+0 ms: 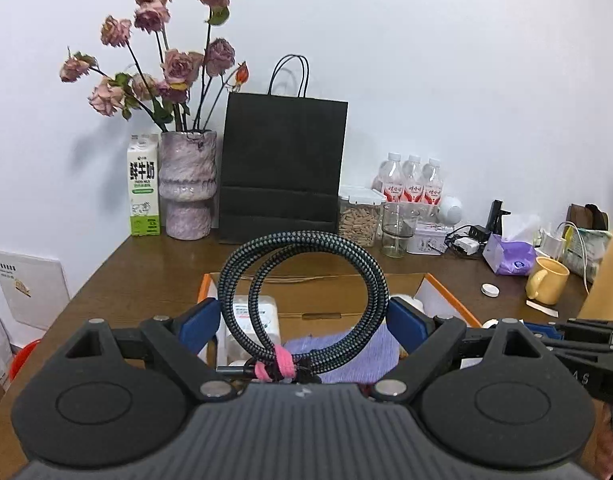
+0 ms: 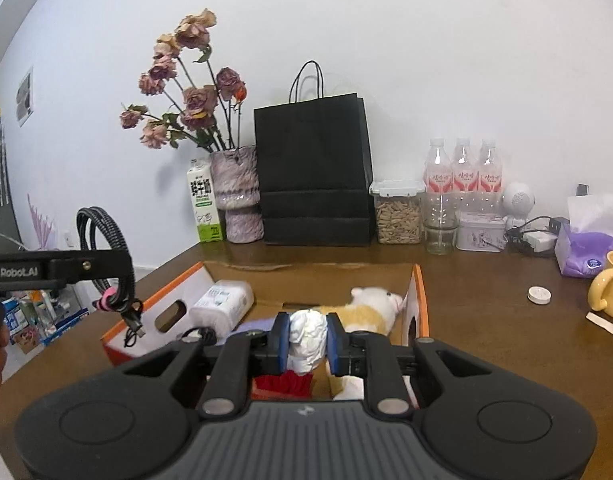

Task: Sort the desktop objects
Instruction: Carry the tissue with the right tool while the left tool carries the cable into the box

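My left gripper (image 1: 302, 318) is shut on a coiled black braided cable (image 1: 306, 280) bound with a pink tie (image 1: 276, 366), and holds it above the orange cardboard box (image 1: 446, 296). The cable also shows in the right wrist view (image 2: 106, 252), hanging left of the box (image 2: 416, 300). My right gripper (image 2: 306, 338) is shut on a crumpled white wad (image 2: 306, 334) above the box. In the box lie a white tissue pack (image 2: 222, 302), a plush toy (image 2: 370, 308), a purple cloth (image 1: 362, 354) and something red (image 2: 282, 384).
Along the wall stand a milk carton (image 1: 144, 186), a vase of dried roses (image 1: 188, 188), a black paper bag (image 1: 282, 168), a jar of seeds (image 1: 358, 216), a glass (image 1: 396, 232), water bottles (image 1: 412, 180) and a tin. To the right are a tissue box (image 2: 586, 248), a yellow mug (image 2: 610, 292) and a white cap (image 2: 538, 294).
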`<control>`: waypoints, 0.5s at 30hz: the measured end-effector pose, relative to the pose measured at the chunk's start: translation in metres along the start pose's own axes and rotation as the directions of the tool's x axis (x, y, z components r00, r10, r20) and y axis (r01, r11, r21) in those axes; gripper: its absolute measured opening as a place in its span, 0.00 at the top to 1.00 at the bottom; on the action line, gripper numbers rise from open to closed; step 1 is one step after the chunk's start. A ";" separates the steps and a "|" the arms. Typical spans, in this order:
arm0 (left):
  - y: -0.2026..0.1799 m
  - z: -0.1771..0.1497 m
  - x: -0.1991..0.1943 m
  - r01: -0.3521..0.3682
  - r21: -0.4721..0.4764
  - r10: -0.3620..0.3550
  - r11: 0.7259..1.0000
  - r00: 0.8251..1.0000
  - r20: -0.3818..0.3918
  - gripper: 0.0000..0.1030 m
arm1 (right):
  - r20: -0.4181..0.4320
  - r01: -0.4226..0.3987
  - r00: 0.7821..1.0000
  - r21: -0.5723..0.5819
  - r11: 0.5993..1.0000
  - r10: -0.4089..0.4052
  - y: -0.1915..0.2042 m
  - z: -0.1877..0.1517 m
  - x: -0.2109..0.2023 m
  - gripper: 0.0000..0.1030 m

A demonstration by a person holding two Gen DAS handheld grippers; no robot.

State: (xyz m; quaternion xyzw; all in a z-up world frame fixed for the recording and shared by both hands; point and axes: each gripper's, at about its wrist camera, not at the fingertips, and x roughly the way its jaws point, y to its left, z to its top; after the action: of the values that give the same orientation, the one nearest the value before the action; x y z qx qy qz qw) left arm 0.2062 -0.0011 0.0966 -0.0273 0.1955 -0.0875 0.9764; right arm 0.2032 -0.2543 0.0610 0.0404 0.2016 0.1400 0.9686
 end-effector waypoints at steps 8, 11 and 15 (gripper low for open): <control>0.002 -0.006 0.055 -0.029 -0.026 0.026 0.999 0.991 -0.129 0.12 | -0.048 0.036 0.998 0.016 0.999 -0.036 -0.007 0.006 0.043 0.83; 0.003 -0.011 0.070 -0.040 -0.034 0.034 0.999 0.985 -0.169 0.12 | -0.075 0.056 0.996 0.021 0.998 -0.054 -0.011 0.002 0.058 0.83; 0.002 -0.018 0.085 -0.067 -0.021 0.062 0.998 0.979 -0.194 0.15 | -0.116 0.076 0.991 0.027 0.997 -0.072 -0.017 -0.005 0.076 0.83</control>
State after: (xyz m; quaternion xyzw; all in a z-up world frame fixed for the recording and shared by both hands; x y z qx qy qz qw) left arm 0.2769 -0.0149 0.0482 -0.0257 0.2913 -0.0555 0.9547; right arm 0.2724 -0.2488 0.0255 0.0401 0.2603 0.1028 0.9592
